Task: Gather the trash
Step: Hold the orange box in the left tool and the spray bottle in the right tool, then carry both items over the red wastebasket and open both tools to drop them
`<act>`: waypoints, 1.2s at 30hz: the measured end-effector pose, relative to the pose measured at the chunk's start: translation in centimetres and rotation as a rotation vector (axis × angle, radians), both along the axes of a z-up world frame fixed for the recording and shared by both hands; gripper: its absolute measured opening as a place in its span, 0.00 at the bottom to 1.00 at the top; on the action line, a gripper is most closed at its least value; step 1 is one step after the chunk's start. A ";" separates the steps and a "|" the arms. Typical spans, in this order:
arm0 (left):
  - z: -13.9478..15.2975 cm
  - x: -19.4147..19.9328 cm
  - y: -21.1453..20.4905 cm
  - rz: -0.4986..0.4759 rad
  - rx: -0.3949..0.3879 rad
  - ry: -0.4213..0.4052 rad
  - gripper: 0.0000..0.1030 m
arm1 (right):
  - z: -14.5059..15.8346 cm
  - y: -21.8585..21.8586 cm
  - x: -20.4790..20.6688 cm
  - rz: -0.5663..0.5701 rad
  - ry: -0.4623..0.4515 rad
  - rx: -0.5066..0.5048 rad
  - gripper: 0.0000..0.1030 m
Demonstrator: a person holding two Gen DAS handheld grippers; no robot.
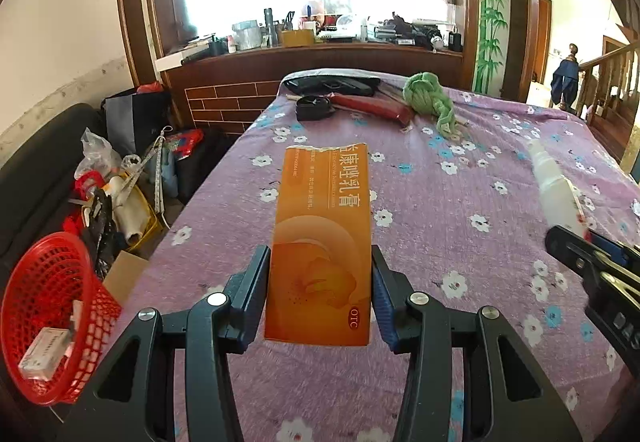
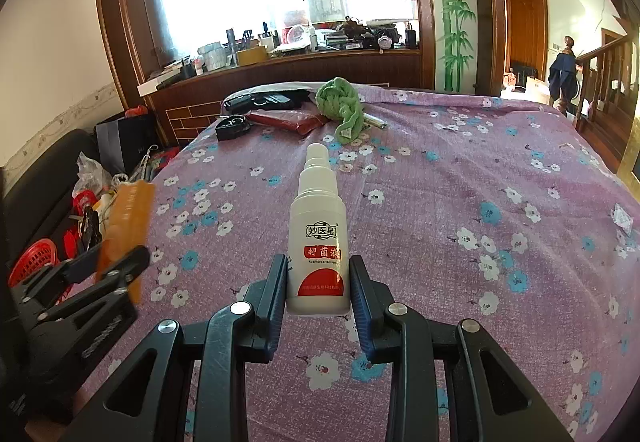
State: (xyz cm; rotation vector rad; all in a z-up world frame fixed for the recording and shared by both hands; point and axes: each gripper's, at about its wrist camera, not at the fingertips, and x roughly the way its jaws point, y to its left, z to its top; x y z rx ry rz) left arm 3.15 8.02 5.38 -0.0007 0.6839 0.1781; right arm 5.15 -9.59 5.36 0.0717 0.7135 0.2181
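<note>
Gripping one orange carton (image 1: 320, 242), left fingers (image 1: 256, 294); right fingers (image 2: 360, 294) around one white spray bottle (image 2: 318, 242).

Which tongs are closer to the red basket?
Left. The left tongs, holding the orange box, are beside the red basket; the right tongs are farther across the bed.

Your left gripper (image 1: 320, 284), at the lower centre of its frame, is black plastic: two angular linkage arms with triangular cut-outs, round silver pivot screws, and ribbed dark-blue finger pads (image 1: 385, 300). Your right gripper (image 2: 319, 284) looks identical.
</note>
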 end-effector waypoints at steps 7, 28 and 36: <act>1.3 -4.5 1.0 0.021 0.018 -0.022 0.44 | 1.6 0.7 -1.7 0.042 -0.014 0.040 0.32; 2.3 -11.2 7.4 0.114 -0.003 -0.073 0.44 | 2.6 8.3 -8.3 0.236 0.006 0.020 0.32; 2.1 -12.1 10.7 0.172 -0.021 -0.075 0.44 | 2.5 12.2 -8.5 0.307 0.028 -0.002 0.32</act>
